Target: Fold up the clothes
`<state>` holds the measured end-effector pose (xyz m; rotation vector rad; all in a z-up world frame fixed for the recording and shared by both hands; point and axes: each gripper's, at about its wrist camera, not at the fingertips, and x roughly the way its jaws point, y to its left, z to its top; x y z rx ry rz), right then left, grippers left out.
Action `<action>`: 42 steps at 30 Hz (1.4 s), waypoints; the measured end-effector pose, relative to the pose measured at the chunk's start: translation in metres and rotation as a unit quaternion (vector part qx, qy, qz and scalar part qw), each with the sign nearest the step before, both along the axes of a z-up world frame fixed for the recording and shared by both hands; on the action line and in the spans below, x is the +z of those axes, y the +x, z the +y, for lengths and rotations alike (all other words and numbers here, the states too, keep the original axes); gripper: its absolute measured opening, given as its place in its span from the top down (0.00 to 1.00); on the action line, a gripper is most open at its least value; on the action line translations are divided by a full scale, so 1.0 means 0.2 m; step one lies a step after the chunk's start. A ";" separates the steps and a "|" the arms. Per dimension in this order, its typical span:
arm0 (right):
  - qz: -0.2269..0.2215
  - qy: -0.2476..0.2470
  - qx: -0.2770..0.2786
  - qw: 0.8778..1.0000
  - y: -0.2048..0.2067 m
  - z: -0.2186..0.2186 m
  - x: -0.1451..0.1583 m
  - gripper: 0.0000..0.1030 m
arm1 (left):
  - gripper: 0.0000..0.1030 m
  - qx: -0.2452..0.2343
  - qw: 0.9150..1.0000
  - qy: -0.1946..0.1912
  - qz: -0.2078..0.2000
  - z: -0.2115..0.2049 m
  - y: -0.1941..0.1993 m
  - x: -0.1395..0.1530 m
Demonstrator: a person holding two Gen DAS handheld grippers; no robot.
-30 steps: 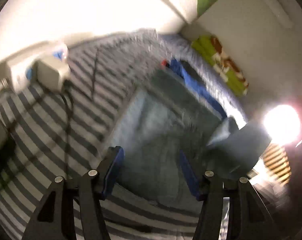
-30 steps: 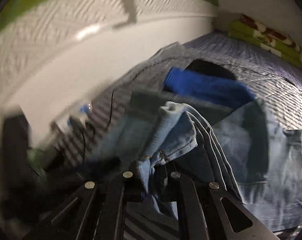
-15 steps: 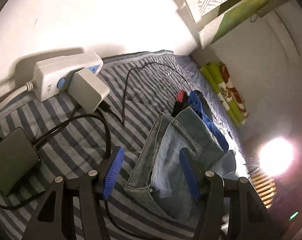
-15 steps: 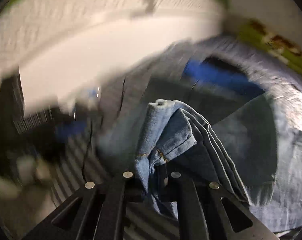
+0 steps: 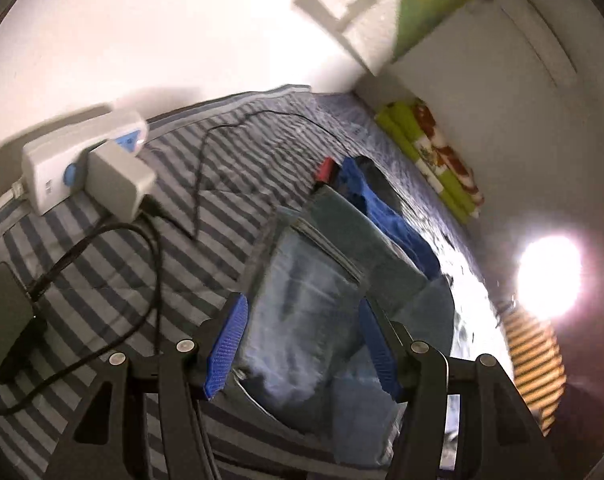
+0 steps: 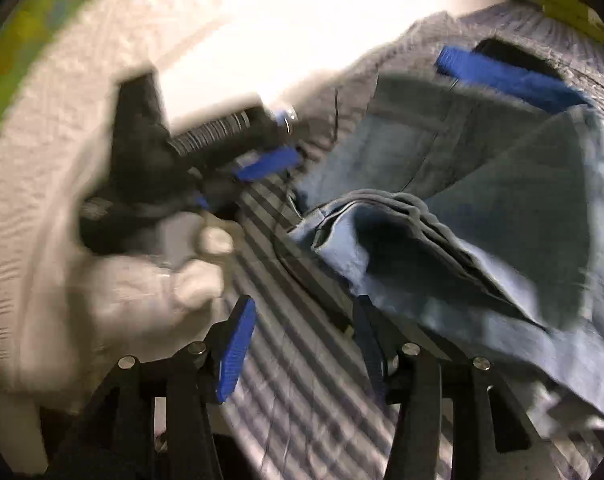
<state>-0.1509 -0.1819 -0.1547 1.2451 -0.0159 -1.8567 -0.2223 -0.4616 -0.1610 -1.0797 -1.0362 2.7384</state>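
You'd just opened your right tool (image 6: 300, 344) to drop the folded jeans (image 6: 441, 248) onto the striped bed (image 6: 302, 380), denim now beside its pads, while your left tool (image 5: 302, 344) hovered open over them, holding nothing.

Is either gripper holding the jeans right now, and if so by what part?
Nothing is held. The right gripper has just been opening, nothing between its jaws; the jeans lie beside it. The left gripper stands open over them.
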 end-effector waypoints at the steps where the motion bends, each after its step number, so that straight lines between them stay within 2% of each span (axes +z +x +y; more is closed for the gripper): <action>1: 0.010 -0.010 -0.013 1.000 -0.01 0.09 0.04 0.52 | 0.40 -0.010 1.000 -0.008 0.003 0.03 0.00 0.01; 2: 0.023 -0.012 -0.035 0.999 -0.04 0.18 0.07 0.49 | 0.40 -0.023 1.000 -0.015 0.004 0.06 0.01 0.01; 4: 0.044 -0.002 -0.086 0.995 -0.13 0.34 0.08 0.37 | 0.40 -0.049 0.998 -0.029 0.003 0.13 0.02 0.02; 5: 0.047 0.010 -0.120 0.992 -0.22 0.41 0.07 0.37 | 0.40 -0.060 0.998 -0.036 0.001 0.17 0.03 0.03; 9: -0.002 0.015 -0.191 0.981 -0.54 0.56 -0.04 0.37 | 0.31 -0.117 0.990 -0.081 0.013 0.34 0.06 0.06; 12: -0.042 0.015 -0.204 0.978 -0.71 0.58 -0.15 0.37 | 0.24 -0.135 0.987 -0.085 0.021 0.39 0.10 0.08; 15: -0.077 0.006 -0.198 0.977 -0.79 0.61 -0.23 0.36 | 0.21 -0.146 0.985 -0.087 0.019 0.41 0.11 0.06; 20: -0.103 0.016 -0.171 0.980 -0.78 0.54 -0.35 0.36 | 0.21 -0.156 0.982 -0.105 -0.005 0.46 0.09 0.01; 23: -0.121 -0.002 -0.164 0.979 -0.74 0.56 -0.36 0.36 | 0.22 -0.149 0.981 -0.119 -0.028 0.47 0.05 -0.05; 24: -0.128 -0.004 -0.161 0.979 -0.73 0.56 -0.37 0.37 | 0.26 -0.145 0.982 -0.120 -0.035 0.47 0.03 -0.07; 26: -0.127 0.005 -0.156 0.980 -0.71 0.55 -0.36 0.54 | 0.45 -0.140 0.982 -0.116 -0.042 0.47 0.02 -0.10; 27: -0.126 0.015 -0.151 0.980 -0.70 0.54 -0.35 0.73 | 0.59 -0.138 0.983 -0.116 -0.042 0.47 0.02 -0.10; 28: -0.130 0.013 -0.147 0.981 -0.70 0.53 -0.35 0.86 | 0.67 -0.134 0.983 -0.117 -0.042 0.47 0.02 -0.10; 29: -0.140 0.001 -0.143 0.980 -0.70 0.53 -0.33 0.86 | 0.70 -0.133 0.983 -0.117 -0.039 0.47 0.02 -0.09; 31: -0.126 -0.011 -0.142 0.982 -0.69 0.50 -0.24 0.89 | 0.77 -0.132 0.983 -0.123 -0.031 0.48 0.04 -0.07; 34: -0.098 -0.031 -0.128 0.986 -0.70 0.43 -0.07 0.89 | 0.81 -0.133 0.985 -0.108 -0.026 0.46 0.07 -0.06; 38: -0.074 -0.058 -0.112 0.989 -0.81 0.20 0.15 0.89 | 0.82 -0.136 0.987 -0.079 -0.031 0.42 0.09 -0.10; 40: -0.049 -0.053 -0.107 0.992 -0.89 0.03 0.20 0.81 | 0.83 -0.128 0.989 -0.058 -0.042 0.38 0.09 -0.13; 41: -0.045 -0.027 -0.106 0.993 -0.94 -0.06 0.21 0.76 | 0.85 -0.124 0.990 -0.050 -0.046 0.36 0.08 -0.14; 42: -0.052 -0.008 -0.101 0.994 -0.98 -0.12 0.22 0.68 | 0.86 -0.119 0.991 -0.042 -0.049 0.34 0.08 -0.14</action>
